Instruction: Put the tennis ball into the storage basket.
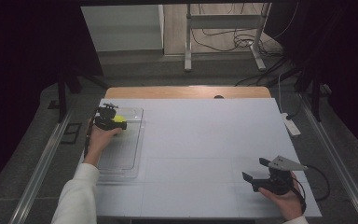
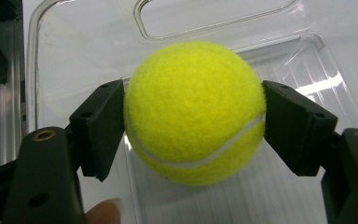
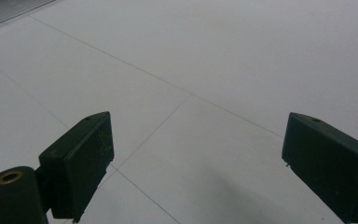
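Left gripper (image 2: 193, 116): my jaws clamp the tennis ball (image 2: 195, 112) over the clear tray (image 1: 133, 140), at nine o'clock
Right gripper (image 1: 256, 172): mine, jaws spread, holding nothing; four o'clock
Risk: a slackening grip may let the ball bounce out

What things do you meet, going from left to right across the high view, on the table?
Left tongs closed on the tennis ball, over the clear plastic tray → bare white table → right tongs, open, in the person's hand.
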Demonstrator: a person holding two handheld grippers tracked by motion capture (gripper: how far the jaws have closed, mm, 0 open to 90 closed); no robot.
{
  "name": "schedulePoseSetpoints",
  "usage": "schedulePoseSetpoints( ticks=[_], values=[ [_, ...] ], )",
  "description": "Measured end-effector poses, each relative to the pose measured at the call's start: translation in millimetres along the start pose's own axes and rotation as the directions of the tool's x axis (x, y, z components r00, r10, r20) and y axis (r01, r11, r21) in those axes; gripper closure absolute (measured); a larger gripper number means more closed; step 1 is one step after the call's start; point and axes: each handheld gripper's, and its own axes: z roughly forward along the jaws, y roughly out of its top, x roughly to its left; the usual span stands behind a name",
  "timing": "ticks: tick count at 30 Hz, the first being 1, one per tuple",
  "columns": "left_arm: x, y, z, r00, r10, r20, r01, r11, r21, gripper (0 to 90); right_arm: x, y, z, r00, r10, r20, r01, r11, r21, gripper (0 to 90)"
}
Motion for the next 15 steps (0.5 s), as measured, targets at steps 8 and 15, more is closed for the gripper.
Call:
schedulePoseSetpoints(
  ticks=[8,15],
  values=[
    [-1.6,0.6,-2.4,1.0000,0.002,0.000,-0.002,0.9998,-0.019,22.8,-0.2,-0.1,0.2,1.0000,0.001,0.000,-0.001,1.000,0.001,9.2],
    [-1.1,0.3,-5.2,0.9998,0.006,0.017,-0.005,0.9994,-0.034,19.1,-0.1,-0.2,0.4,1.0000,0.000,0.004,0.000,1.000,0.001,9.2]
  ],
)
